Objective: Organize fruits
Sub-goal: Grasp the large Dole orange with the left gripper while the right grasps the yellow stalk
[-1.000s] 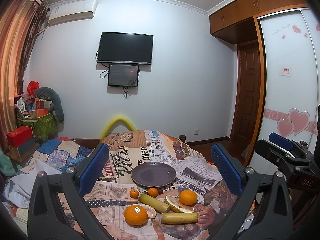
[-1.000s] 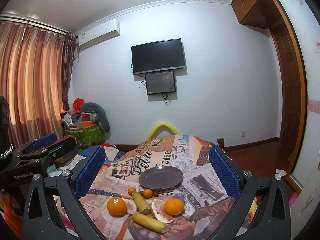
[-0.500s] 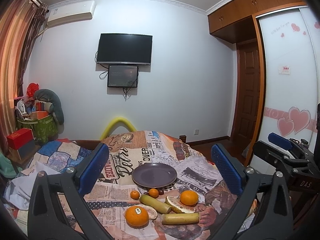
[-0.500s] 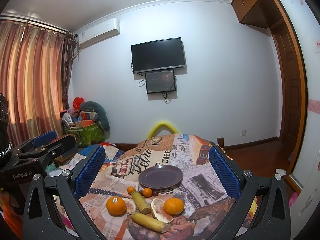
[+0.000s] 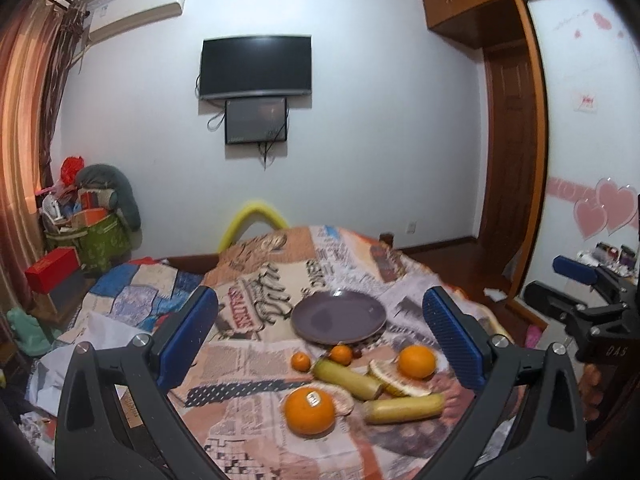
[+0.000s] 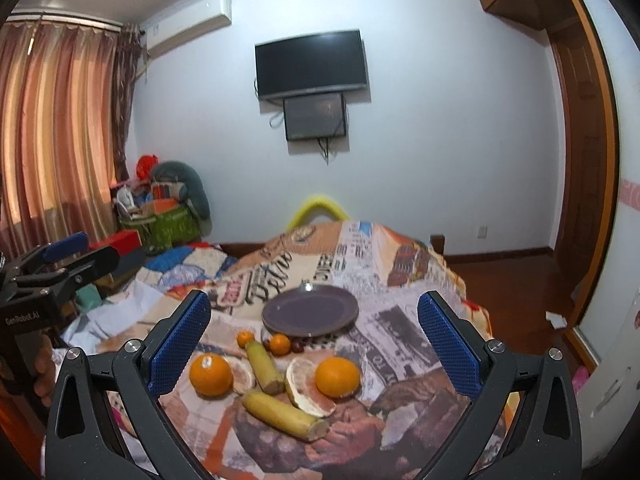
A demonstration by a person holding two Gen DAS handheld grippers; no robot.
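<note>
- The fruits lie in a small heap on the table point(image 6: 400, 280), at 6 o'clock from the purple plate point(image 6: 310, 311). The plate has nothing on it yet.
- We see a big orange with a sticker point(image 5: 309, 410), another orange point(image 5: 416, 361), two small oranges point(image 5: 300, 361), two bananas point(image 5: 404, 407) and some cut fruit slices point(image 6: 306, 392).
- We think the oranges are firm, round and a bit heavy, so they may roll. We would pinch one across its middle.
- The bananas look soft and could bruise. We would hold one gently near the middle of its length.
- The slices look floppy and wet, so they may slip.
- Our left claw point(image 5: 320, 340) is wide open and holds nothing. It hangs above the fruits.
- Our right claw point(image 6: 314, 340) is wide open too, with nothing in it.
- In the left view, the sticker orange sits at 6 o'clock, closest to us.
- A colorful printed cloth point(image 5: 248, 364) covers the table, so things may sit a bit wobbly.
</note>
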